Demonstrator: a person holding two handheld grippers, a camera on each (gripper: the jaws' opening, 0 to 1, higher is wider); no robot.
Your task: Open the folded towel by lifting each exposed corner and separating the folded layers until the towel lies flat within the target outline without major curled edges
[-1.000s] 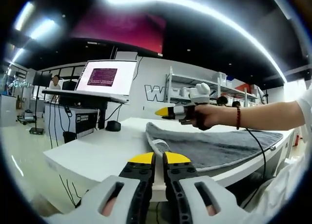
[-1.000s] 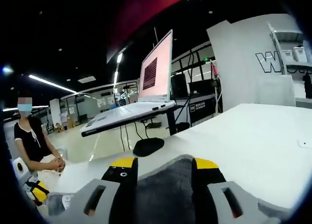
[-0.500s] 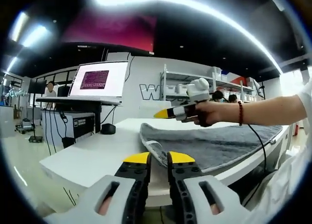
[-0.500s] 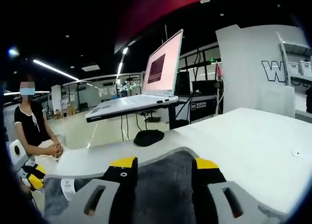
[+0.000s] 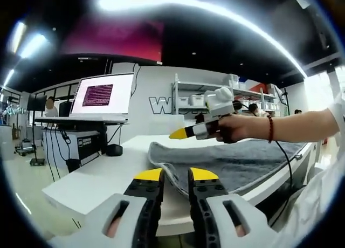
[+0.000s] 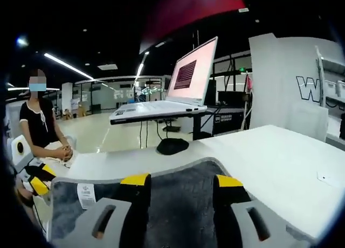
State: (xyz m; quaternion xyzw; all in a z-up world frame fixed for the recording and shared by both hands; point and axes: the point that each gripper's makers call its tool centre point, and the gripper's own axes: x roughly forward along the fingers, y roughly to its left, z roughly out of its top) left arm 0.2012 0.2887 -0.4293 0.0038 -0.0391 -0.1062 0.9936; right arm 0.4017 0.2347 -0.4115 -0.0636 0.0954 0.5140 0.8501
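A grey towel (image 5: 237,164) lay spread across a white bench (image 5: 102,175), its near edge hanging just past the bench's front rim, with the unfolding judged largely done. The right hand-held gripper (image 5: 180,133), held in a person's hand (image 5: 232,129), hovered above the cloth; in its own view the right hand-held gripper (image 6: 182,179) had its jaws apart with towel (image 6: 180,205) lying between and below them, clamped on nothing. The left hand-held gripper (image 5: 170,174) waited at the towel's near corner, its jaws almost together and empty. A white care label (image 6: 85,195) showed at one edge. Flattening that raised near edge appeared to remain; no target outline could be made out. Behind, an open laptop (image 6: 178,91) stood on a stand, a seated person (image 6: 40,129) looked on, and shelving (image 5: 202,100) lined the wall.
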